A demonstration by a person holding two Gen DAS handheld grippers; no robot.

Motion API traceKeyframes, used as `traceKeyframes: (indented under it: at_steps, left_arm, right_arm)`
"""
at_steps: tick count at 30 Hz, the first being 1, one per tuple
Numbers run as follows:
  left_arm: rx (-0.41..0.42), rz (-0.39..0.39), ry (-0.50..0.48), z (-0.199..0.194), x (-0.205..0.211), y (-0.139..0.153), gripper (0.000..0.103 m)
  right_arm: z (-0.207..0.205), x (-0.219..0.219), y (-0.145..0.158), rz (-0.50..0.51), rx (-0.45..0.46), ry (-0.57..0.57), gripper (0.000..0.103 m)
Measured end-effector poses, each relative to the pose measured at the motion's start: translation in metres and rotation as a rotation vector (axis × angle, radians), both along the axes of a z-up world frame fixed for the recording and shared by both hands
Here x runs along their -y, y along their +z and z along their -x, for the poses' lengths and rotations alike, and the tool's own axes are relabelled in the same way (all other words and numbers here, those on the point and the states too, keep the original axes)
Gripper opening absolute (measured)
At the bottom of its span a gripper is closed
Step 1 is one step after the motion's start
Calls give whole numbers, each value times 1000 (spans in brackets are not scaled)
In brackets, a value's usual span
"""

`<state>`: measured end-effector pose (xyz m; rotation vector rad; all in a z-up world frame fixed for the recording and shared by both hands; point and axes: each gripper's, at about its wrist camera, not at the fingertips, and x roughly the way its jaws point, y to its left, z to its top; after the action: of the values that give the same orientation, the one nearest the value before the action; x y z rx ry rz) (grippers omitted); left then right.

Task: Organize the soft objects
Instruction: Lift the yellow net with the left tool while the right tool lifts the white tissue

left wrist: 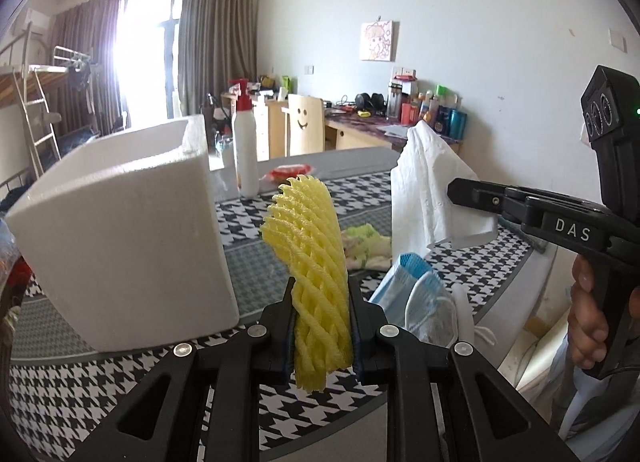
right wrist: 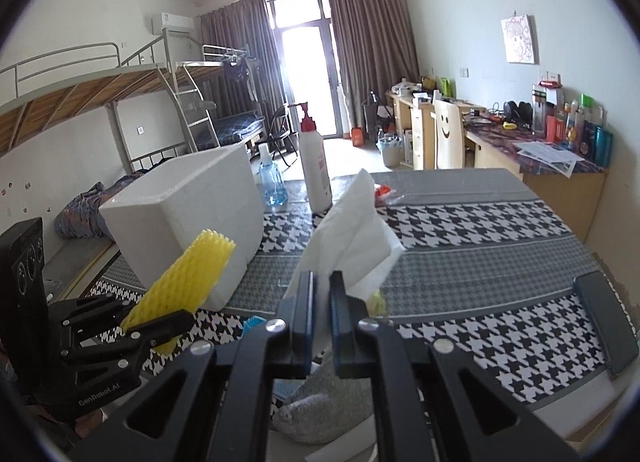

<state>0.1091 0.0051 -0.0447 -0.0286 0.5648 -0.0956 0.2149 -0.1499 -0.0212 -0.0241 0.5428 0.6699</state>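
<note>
My left gripper (left wrist: 320,318) is shut on a yellow foam fruit net (left wrist: 310,258) and holds it upright above the table, right of the white foam box (left wrist: 120,246). My right gripper (right wrist: 320,302) is shut on a white tissue (right wrist: 352,238) and holds it in the air; it also shows in the left wrist view (left wrist: 464,189) with the tissue (left wrist: 428,189). The net (right wrist: 188,278) and left gripper (right wrist: 160,326) show left in the right wrist view, next to the box (right wrist: 188,205). Blue face masks (left wrist: 416,294) and a green-white cloth (left wrist: 366,246) lie on the table.
The table has a houndstooth cloth (right wrist: 480,262). A white pump bottle (right wrist: 316,165), a blue spray bottle (right wrist: 272,181) and a red packet (left wrist: 290,171) stand at the far side. A grey soft item (right wrist: 320,414) lies below my right gripper. Bunk beds and a desk stand behind.
</note>
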Motion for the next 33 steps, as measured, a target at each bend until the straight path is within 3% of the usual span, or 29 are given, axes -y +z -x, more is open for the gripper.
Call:
traceKeyframes:
  at_steps: [33]
  left_arm:
    - [130, -28, 10, -11, 5, 48, 22]
  right_arm:
    - [-3, -2, 41, -61, 110, -1, 10]
